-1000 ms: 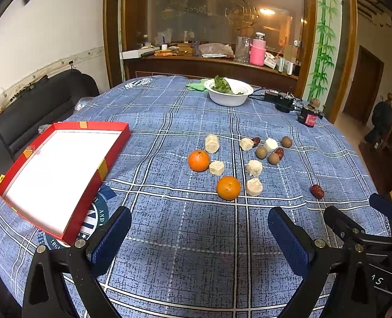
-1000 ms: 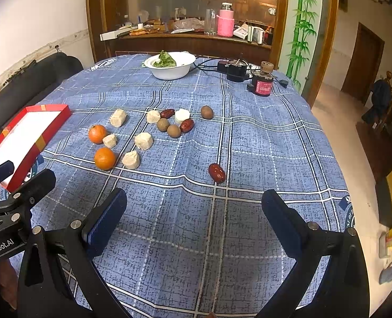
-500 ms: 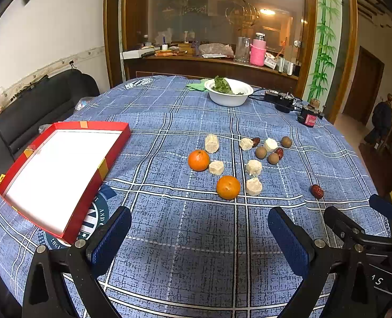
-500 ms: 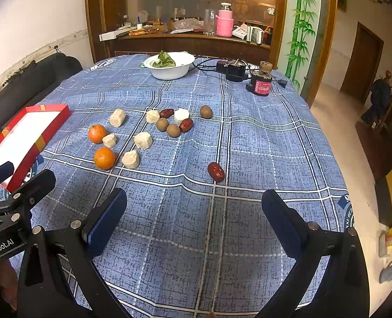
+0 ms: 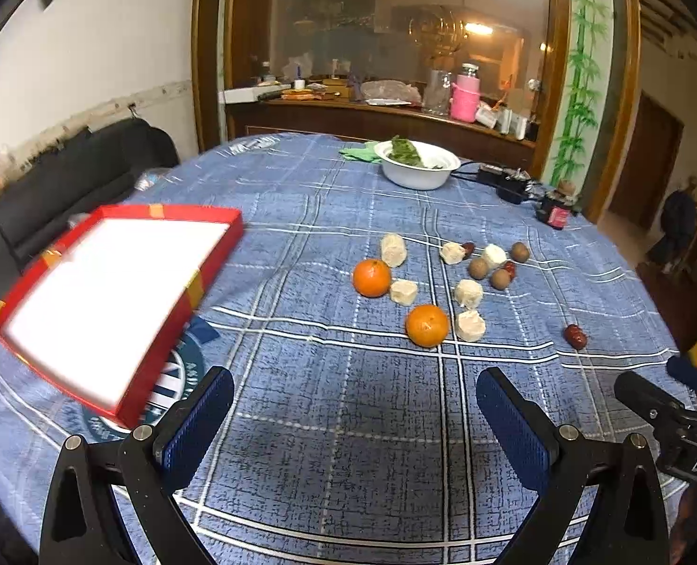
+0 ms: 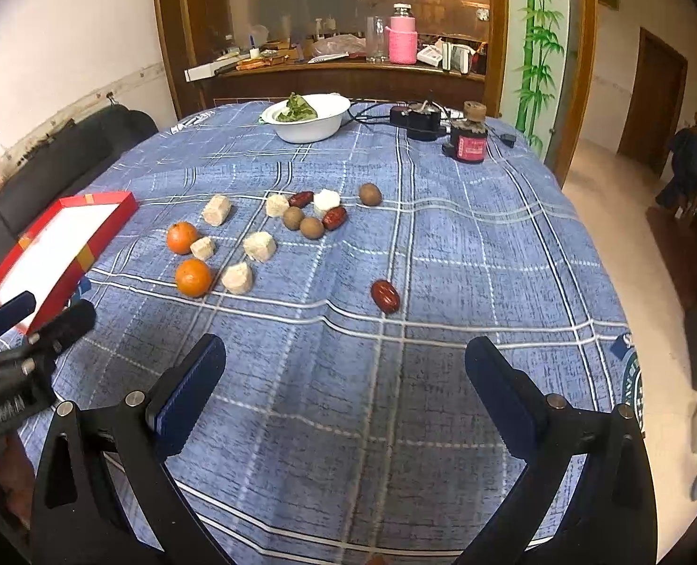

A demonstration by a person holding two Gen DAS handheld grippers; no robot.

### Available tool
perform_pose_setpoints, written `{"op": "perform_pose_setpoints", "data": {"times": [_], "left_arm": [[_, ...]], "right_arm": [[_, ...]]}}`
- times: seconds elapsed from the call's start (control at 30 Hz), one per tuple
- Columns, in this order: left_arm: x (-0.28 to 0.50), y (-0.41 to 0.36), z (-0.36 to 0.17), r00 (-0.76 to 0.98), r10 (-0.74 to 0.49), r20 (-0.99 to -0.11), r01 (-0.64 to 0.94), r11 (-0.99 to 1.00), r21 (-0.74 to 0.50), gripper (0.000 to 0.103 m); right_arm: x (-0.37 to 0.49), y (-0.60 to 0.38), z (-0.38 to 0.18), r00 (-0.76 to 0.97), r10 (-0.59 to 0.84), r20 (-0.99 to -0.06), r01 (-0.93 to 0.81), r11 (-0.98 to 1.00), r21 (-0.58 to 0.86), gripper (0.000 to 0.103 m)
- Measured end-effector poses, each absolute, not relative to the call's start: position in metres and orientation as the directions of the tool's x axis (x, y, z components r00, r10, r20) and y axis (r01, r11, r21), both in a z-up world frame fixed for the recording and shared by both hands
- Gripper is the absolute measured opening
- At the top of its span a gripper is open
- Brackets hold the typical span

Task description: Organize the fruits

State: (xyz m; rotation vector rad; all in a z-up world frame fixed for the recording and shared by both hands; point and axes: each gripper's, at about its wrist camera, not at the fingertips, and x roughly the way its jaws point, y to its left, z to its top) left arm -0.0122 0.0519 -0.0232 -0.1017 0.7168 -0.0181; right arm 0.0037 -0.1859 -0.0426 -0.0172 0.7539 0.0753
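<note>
Both tools hang low over the near edge of the blue plaid tablecloth [image 6: 442, 245], holding nothing: the left gripper [image 5: 354, 416] has its blue pads spread wide, and so does the right gripper [image 6: 344, 383]. The fruit lies loose mid-frame, two oranges [image 5: 426, 325] among pale chunks [image 5: 470, 325], with one red date [image 6: 385, 296] apart. The red box [image 5: 108, 301] at left sits empty, likely the destination.

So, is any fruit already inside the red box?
No, the red box shows only its bare white bottom, and both oranges lie on the tablecloth.
</note>
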Motion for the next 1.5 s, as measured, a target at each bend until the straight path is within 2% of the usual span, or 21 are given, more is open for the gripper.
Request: {"op": "perform_pose_setpoints", "data": {"times": [0.2, 0.3, 0.37, 0.47, 0.57, 0.63, 0.7, 0.87, 0.93, 1.0, 1.33, 1.5], "left_arm": [[0.005, 0.049, -0.037, 0.707, -0.108, -0.699, 0.031, 0.992, -0.121, 0.103], [0.014, 0.039, -0.04, 0.698, -0.057, -0.714, 0.021, 0.998, -0.059, 0.103], [0.018, 0.037, -0.041, 0.695, -0.06, -0.716, 0.03, 0.998, -0.055, 0.103], [0.028, 0.038, -0.045, 0.671, -0.08, -0.737, 0.025, 0.996, -0.086, 0.103], [0.036, 0.036, -0.049, 0.667, -0.082, -0.741, 0.026, 0.996, -0.087, 0.096], [0.043, 0.034, -0.053, 0.653, -0.097, -0.751, 0.036, 0.995, -0.097, 0.088], [0.049, 0.031, -0.056, 0.642, -0.107, -0.759, 0.037, 0.993, -0.108, 0.084], [0.061, 0.02, -0.064, 0.62, -0.121, -0.776, 0.046, 0.992, -0.119, 0.076], [0.066, 0.014, -0.065, 0.614, -0.117, -0.781, 0.054, 0.993, -0.107, 0.068], [0.071, 0.009, -0.067, 0.606, -0.12, -0.787, 0.058, 0.993, -0.106, 0.066], [0.086, 0.001, -0.073, 0.59, -0.12, -0.799, 0.051, 0.992, -0.111, 0.065], [0.088, -0.002, -0.075, 0.598, -0.109, -0.794, 0.058, 0.994, -0.092, 0.065]], "right_arm": [[0.005, -0.211, -0.059, 0.7, 0.123, -0.704, -0.099, 0.992, 0.076, 0.102], [0.02, -0.209, -0.061, 0.693, 0.136, -0.708, -0.12, 0.99, 0.073, 0.094], [0.036, -0.205, -0.065, 0.674, 0.128, -0.728, -0.128, 0.99, 0.056, 0.083], [0.06, -0.201, -0.073, 0.645, 0.123, -0.754, -0.143, 0.989, 0.04, 0.047], [0.08, -0.203, -0.078, 0.622, 0.124, -0.773, -0.143, 0.989, 0.043, 0.028], [0.092, -0.204, -0.081, 0.607, 0.13, -0.784, -0.146, 0.988, 0.051, 0.025], [0.099, -0.202, -0.083, 0.598, 0.138, -0.789, -0.158, 0.986, 0.052, 0.014], [0.1, -0.203, -0.087, 0.598, 0.159, -0.786, -0.175, 0.982, 0.065, 0.013], [0.1, -0.206, -0.087, 0.601, 0.178, -0.779, -0.18, 0.98, 0.086, 0.013], [0.098, -0.21, -0.088, 0.604, 0.198, -0.772, -0.183, 0.977, 0.108, 0.013], [0.101, -0.212, -0.091, 0.59, 0.219, -0.777, -0.2, 0.972, 0.122, 0.015], [0.103, -0.2, -0.087, 0.603, 0.143, -0.785, -0.206, 0.978, 0.019, 0.015]]}}
